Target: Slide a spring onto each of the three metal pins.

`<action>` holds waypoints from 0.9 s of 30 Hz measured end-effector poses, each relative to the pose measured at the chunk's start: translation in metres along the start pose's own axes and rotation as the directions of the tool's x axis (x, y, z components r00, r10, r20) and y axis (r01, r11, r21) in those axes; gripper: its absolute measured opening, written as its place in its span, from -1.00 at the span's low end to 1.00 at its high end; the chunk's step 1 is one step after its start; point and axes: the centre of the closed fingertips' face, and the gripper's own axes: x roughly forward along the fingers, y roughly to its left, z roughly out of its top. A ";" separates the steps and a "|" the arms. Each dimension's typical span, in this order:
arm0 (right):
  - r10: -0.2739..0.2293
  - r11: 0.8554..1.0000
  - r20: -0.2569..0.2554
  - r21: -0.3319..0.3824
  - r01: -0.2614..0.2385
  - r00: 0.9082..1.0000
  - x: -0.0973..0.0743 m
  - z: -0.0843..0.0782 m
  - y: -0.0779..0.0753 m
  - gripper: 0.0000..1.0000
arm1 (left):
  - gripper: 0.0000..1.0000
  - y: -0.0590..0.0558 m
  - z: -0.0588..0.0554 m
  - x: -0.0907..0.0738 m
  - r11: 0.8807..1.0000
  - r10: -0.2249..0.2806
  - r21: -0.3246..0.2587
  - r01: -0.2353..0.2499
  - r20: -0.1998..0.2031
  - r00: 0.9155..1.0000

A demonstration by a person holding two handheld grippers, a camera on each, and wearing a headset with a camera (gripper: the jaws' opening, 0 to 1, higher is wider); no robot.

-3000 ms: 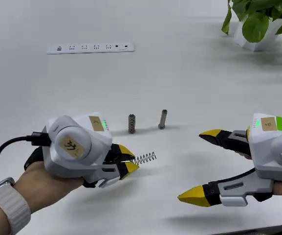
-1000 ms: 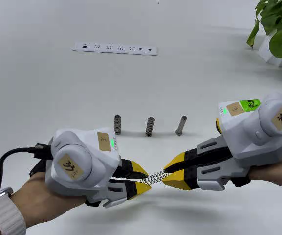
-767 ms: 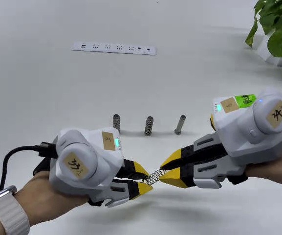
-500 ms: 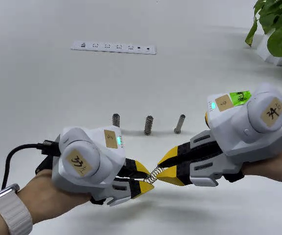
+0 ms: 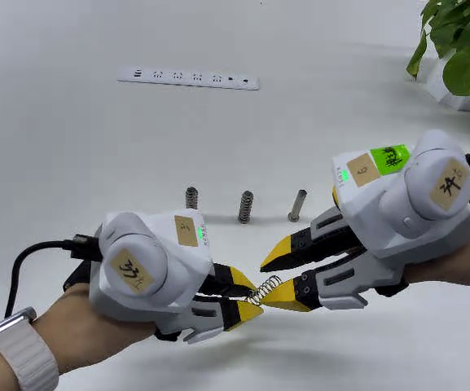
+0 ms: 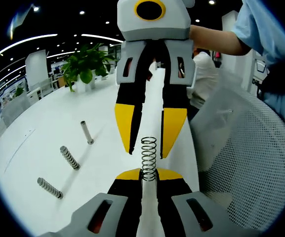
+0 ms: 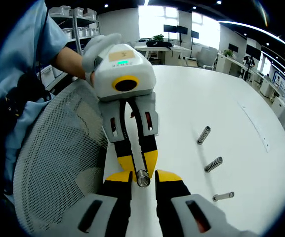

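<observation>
Fingers (image 5: 236, 282) of the left gripper (image 5: 247, 298) are clenched on one end of the loose spring (image 5: 265, 287), held level over the white table (image 5: 96, 163). The right gripper (image 5: 261, 285) has its jaws released, flanking the spring's free end. Farther back stand three pins in a row: the left pin (image 5: 191, 197) and middle pin (image 5: 246, 206) each carry a spring; the right pin (image 5: 297, 205) is bare.

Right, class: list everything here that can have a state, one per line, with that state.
Spring: off the pins, gripped at one end.
Left gripper: shut on the spring.
Right gripper: open, jaws either side of the spring.
Left pin: standing, sleeved.
Middle pin: standing, sleeved.
Right pin: standing, bare.
</observation>
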 end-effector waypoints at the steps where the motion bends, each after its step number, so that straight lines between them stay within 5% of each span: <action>1: 0.003 1.000 -0.014 -0.014 -0.003 1.000 0.000 -0.002 -0.001 -0.63 | -0.81 0.000 0.001 0.000 1.000 0.000 -0.001 0.000 0.001 1.000; 9: 0.049 0.996 -0.082 -0.071 -0.055 0.995 0.006 -0.006 0.001 -0.70 | -0.81 0.000 0.005 0.000 1.000 0.002 0.005 -0.002 0.014 1.000; 27: 0.097 0.992 -0.118 -0.071 -0.106 0.988 0.006 -0.007 0.003 -0.75 | -0.81 -0.002 0.012 -0.003 1.000 0.005 0.026 -0.006 0.045 0.999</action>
